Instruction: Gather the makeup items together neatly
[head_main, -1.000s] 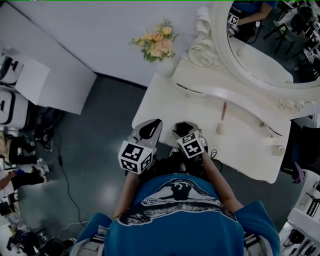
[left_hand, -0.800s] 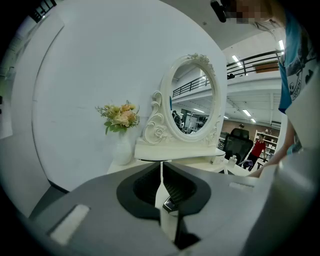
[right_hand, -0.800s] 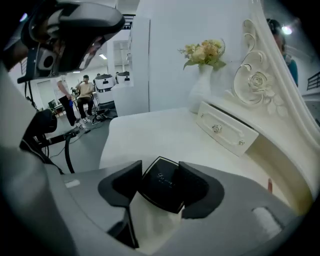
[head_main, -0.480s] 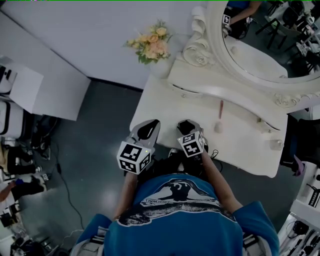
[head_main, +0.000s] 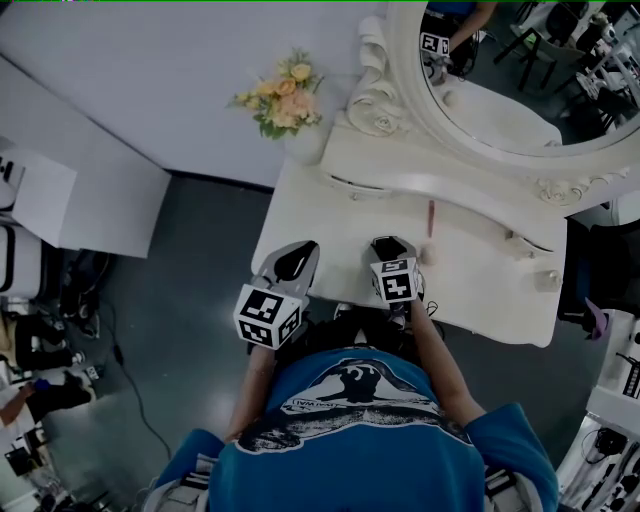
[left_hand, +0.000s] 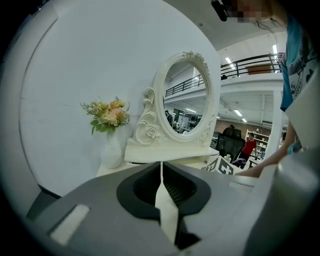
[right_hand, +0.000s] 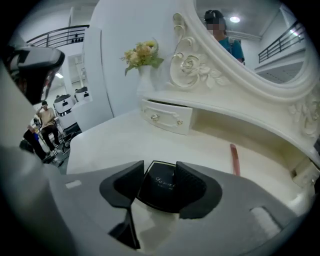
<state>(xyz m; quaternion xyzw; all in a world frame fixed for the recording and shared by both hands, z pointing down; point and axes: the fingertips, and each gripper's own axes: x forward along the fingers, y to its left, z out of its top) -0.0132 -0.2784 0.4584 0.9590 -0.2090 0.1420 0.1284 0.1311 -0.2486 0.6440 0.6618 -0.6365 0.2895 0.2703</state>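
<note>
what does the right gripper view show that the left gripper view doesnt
Right gripper view only: a black compact between the right gripper's jaws, which have just been closing on it, and a pink-handled makeup brush on the dressing table. Left gripper view only: the left gripper shut and empty, plus the right gripper's marker cube. Both: the flower vase and the oval mirror.

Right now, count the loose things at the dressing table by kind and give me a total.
Vase of flowers: 1
Pink-handled makeup brush: 1
Black compact: 1
Small pale container, too small to identify: 1
Total: 4
</note>
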